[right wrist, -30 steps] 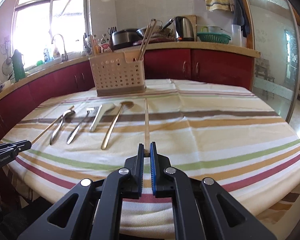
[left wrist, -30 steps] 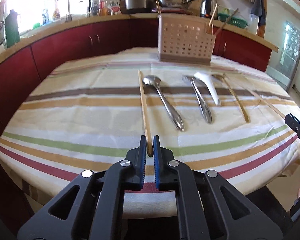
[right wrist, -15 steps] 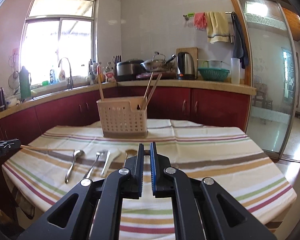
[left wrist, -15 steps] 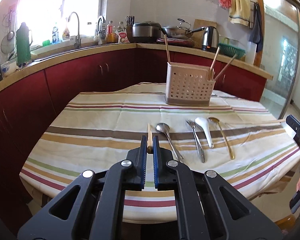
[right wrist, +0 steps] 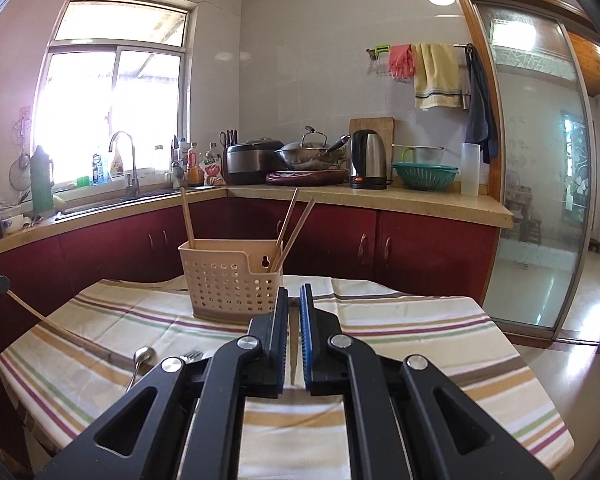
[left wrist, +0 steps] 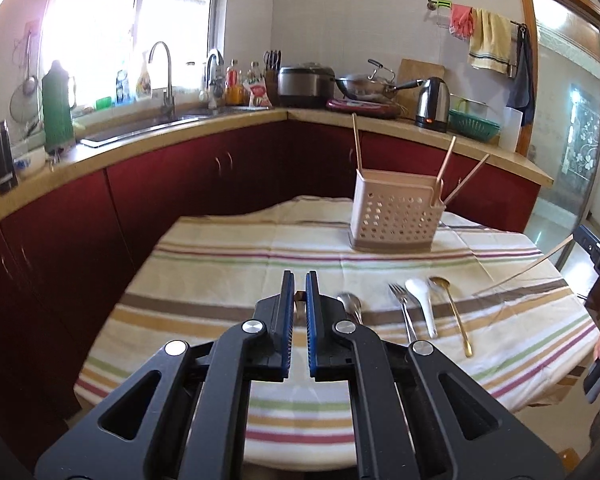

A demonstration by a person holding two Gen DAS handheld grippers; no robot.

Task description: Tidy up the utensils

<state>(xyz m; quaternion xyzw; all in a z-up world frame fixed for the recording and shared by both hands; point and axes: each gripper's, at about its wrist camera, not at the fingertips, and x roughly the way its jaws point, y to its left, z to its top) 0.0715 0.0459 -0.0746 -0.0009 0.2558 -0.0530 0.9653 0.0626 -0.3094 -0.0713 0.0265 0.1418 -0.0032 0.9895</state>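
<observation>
1. Chopsticks, one in each claw: light, stiff, smooth wood that may swivel in a pinch near one end.
2. Left claw (left wrist: pixel 299 298) is pressed together on its chopstick (right wrist: pixel 66 336), pale wood, long and thin, in the air over the worktop (left wrist: pixel 228 264).
3. Right claw (right wrist: pixel 294 312) pinches the other chopstick (left wrist: pixel 528 270) likewise.
4. Perforated beige basket (right wrist: pixel 228 280) already holds three; spoons and a fork (left wrist: pixel 404 312) lie on the striped cloth.

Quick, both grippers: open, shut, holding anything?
Left gripper: shut on a chopstick.
Right gripper: shut on a chopstick.
</observation>
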